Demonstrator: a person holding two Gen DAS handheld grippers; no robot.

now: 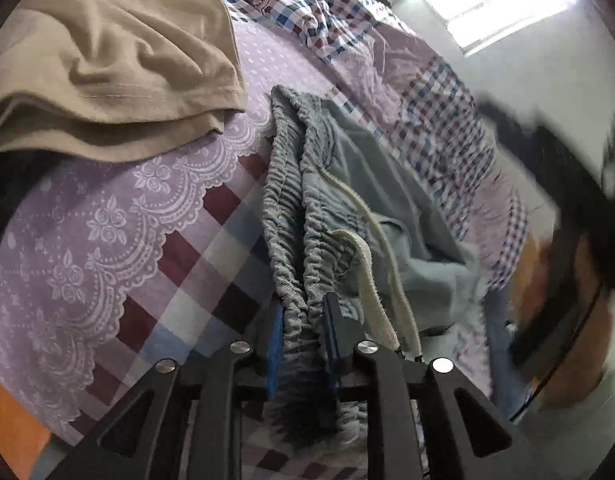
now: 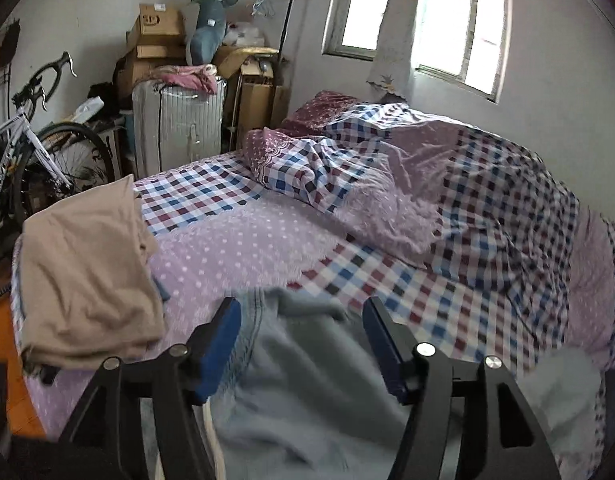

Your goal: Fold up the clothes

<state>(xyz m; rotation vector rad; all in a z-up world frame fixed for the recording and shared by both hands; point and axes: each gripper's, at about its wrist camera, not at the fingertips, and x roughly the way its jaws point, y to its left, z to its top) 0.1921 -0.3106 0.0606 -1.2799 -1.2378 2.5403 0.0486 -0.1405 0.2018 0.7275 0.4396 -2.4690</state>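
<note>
Garment: grey-blue cotton trousers with a gathered elastic waistband (image 1: 295, 200) and a cream drawstring (image 1: 367, 264) lie along the near edge of the bed (image 1: 119, 216), spread over its lilac-and-check cover; in my right view the same cloth (image 2: 307, 380) lies under the tongs.
Left tongs (image 1: 303, 332): blue pads sit either side of the bunched waistband. Whether they press on it I cannot tell; the cloth fills the gap.
Right tongs (image 2: 303, 340): fingers stand wide apart, nothing clamped, grey cloth loose beneath them.
Neighbour: a folded beige cotton garment (image 1: 107, 60) rests at the bed's far left corner, well apart from the trousers.
Risk: the waistband could slip out of my left tongs if their hold is slack, and the trousers would slump off the near edge.
Risk: the drawstring hangs just beside my left fingers and could snag.
Risk: closing the right tongs here might catch the bed cover along with the cloth.
Pose: both tongs tilt down toward the bed, the right a blurred shape (image 1: 555, 216) at the edge of my left view.
</note>
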